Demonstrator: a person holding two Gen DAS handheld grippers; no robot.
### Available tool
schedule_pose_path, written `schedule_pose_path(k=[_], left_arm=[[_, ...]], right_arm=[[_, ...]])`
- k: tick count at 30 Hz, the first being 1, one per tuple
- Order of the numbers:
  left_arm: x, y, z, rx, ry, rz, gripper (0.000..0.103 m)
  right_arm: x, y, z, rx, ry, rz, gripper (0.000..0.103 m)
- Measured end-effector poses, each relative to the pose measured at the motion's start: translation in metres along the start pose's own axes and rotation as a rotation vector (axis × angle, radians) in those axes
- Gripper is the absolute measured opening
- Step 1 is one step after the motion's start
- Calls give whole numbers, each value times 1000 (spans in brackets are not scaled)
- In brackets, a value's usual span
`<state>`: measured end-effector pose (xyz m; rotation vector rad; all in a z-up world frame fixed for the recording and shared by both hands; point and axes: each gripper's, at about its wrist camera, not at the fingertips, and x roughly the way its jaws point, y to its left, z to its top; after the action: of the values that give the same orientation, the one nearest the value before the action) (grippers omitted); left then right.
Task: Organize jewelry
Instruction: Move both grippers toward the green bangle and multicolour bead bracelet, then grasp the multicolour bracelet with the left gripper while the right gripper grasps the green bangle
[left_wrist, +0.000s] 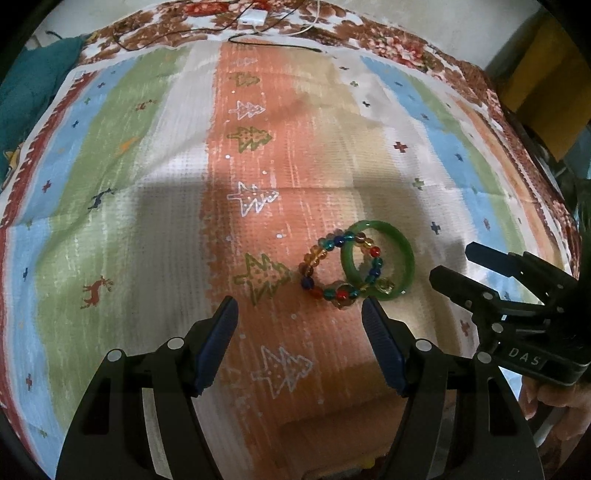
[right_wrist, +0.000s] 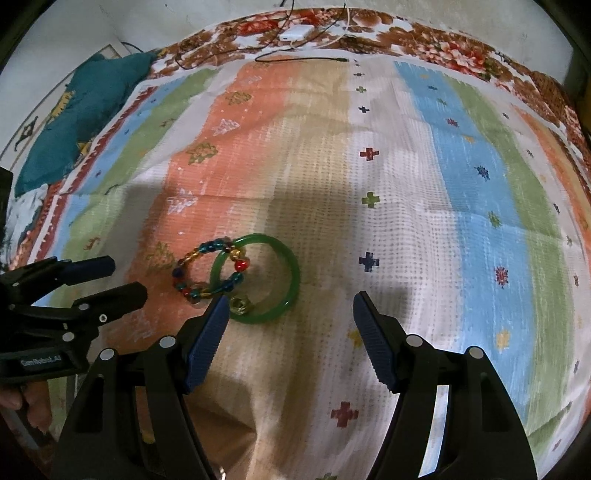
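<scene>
A green bangle (left_wrist: 405, 254) lies flat on the striped cloth, and a bracelet of coloured beads (left_wrist: 314, 262) overlaps its left side. A small gold charm (left_wrist: 386, 286) rests on the bangle's near rim. My left gripper (left_wrist: 299, 306) is open and empty, just short of the jewelry. My right gripper (right_wrist: 288, 299) is open and empty; its left fingertip (right_wrist: 218, 306) is beside the bangle (right_wrist: 293, 273) and the beads (right_wrist: 184, 266). Each gripper shows in the other's view, the right (left_wrist: 458, 264) and the left (right_wrist: 125, 277), flanking the jewelry.
The striped, patterned cloth (left_wrist: 147, 184) covers the table. At the far edge lie a white adapter (left_wrist: 253, 16) and black cables (left_wrist: 273, 42). A teal cloth (right_wrist: 81, 110) sits at the far left. A yellow-brown box (left_wrist: 546, 81) stands beyond the right edge.
</scene>
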<state>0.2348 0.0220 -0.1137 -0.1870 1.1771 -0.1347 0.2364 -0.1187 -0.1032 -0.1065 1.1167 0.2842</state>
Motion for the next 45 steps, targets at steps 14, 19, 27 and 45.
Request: schedule_pose_path(k=[14,19,27,45], left_arm=[[27,1,10,12,58,47,67],[29,6,17,-9,64,47,67],[44,2,23,54,105,71,67],[38,23,12,82,91,109,9]], right_arm=[[22,3,6,-24,29,-21,69],[26,4,7,-23,30,-25,69],[42,0,7,-23,70,-48,55],[44,0,4,-56,85,-19,10]])
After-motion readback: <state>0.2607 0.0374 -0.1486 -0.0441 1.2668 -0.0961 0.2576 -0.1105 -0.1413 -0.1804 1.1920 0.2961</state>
